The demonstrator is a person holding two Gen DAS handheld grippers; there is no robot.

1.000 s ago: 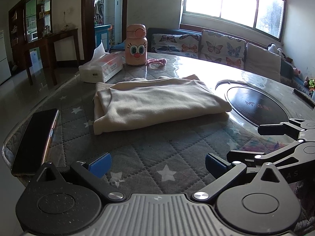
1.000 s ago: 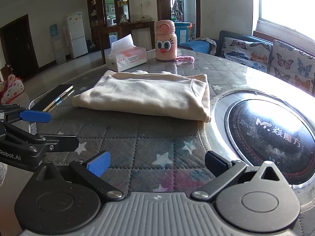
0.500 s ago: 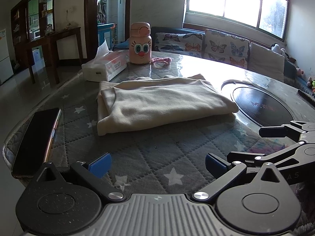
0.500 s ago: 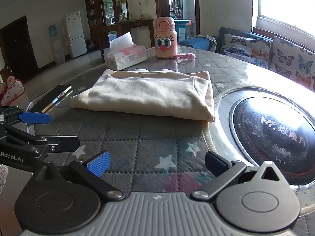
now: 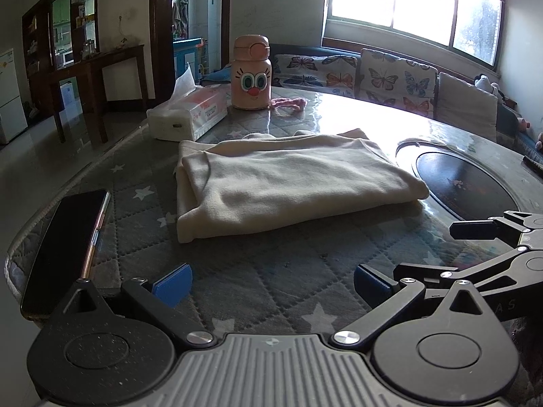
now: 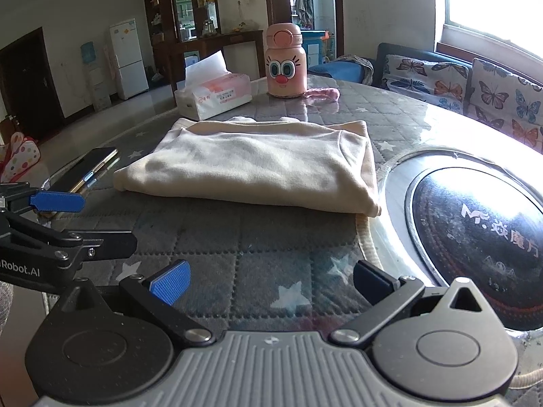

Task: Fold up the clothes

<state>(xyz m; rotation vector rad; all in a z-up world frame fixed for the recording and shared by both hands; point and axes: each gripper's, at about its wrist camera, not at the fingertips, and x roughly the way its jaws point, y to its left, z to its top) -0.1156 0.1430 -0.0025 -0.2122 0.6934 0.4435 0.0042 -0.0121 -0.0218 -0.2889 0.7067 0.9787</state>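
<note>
While the folded garment [image 5: 288,186] lies ahead, both grippers hover low, jaws apart, gripping nothing

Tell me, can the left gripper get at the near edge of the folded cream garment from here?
Probably yes. The left gripper is open, with only bare quilted mat between it and the garment. The phone lies off to the side.

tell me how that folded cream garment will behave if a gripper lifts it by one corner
The cream garment looks like soft, thick knit lying in rounded, slack layers, so it would probably droop and unfold rather than lift as a flat stack. It seems light. The quilted table mat beneath probably grips somewhat, so a push could bunch the layers rather than slide them. Both grippers are open, touching nothing.
</note>
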